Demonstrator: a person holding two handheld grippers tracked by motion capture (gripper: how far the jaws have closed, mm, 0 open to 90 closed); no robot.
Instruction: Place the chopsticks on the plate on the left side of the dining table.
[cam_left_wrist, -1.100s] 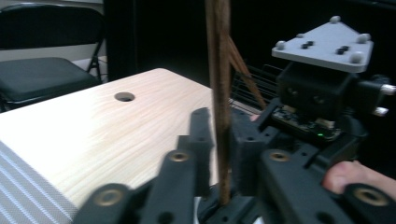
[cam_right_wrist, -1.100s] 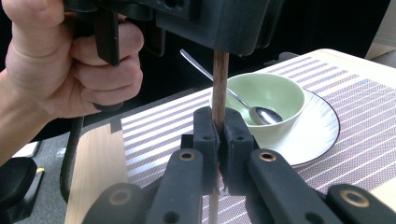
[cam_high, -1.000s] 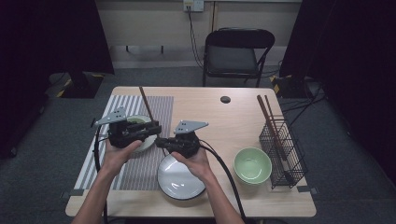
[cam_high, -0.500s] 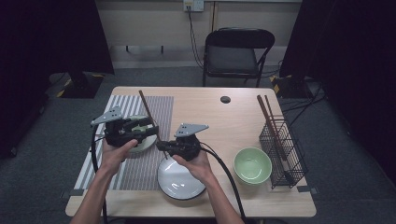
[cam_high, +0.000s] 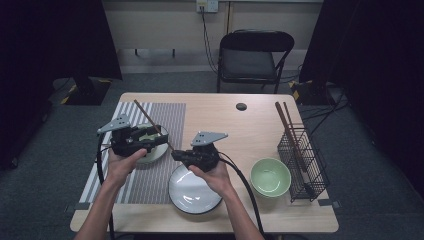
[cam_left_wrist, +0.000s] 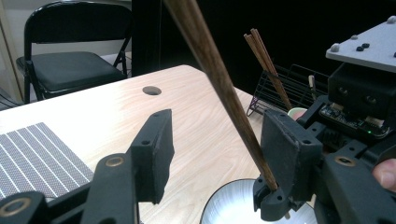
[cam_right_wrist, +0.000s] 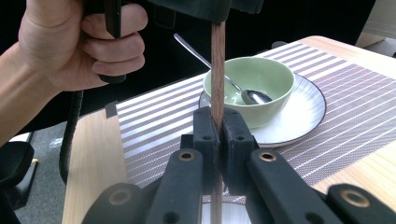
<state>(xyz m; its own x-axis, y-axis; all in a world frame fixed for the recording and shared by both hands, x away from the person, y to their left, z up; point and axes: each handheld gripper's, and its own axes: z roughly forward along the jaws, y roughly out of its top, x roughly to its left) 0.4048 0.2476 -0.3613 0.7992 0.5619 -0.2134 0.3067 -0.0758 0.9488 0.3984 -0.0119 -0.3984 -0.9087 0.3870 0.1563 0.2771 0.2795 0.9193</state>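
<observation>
A: Right gripper view puts the right gripper (cam_right_wrist: 216, 128) nearest, its fingers (cam_right_wrist: 205, 133) pressed onto the chopstick (cam_right_wrist: 217, 60), which rises straight up between them.

B: And the left gripper (cam_left_wrist: 217, 154)?

A: Its fingers (cam_left_wrist: 154, 151) are spread, with the same stick leaning against the inner face of one. Nothing is pinched there.

B: How will the chopstick handle?

A: I'd judge it light, stiff and smooth, so likely to pivot or slip. A second grip higher up, clear of the first, should steady it.

B: What lies beyond the fingers?

A: A green bowl (cam_right_wrist: 250, 84) with a spoon (cam_right_wrist: 252, 95) on a white plate (cam_right_wrist: 299, 116), all on the striped mat (cam_right_wrist: 364, 116). Past the left fingers, the counter (cam_left_wrist: 116, 107) and a wire rack (cam_left_wrist: 289, 88).
</observation>
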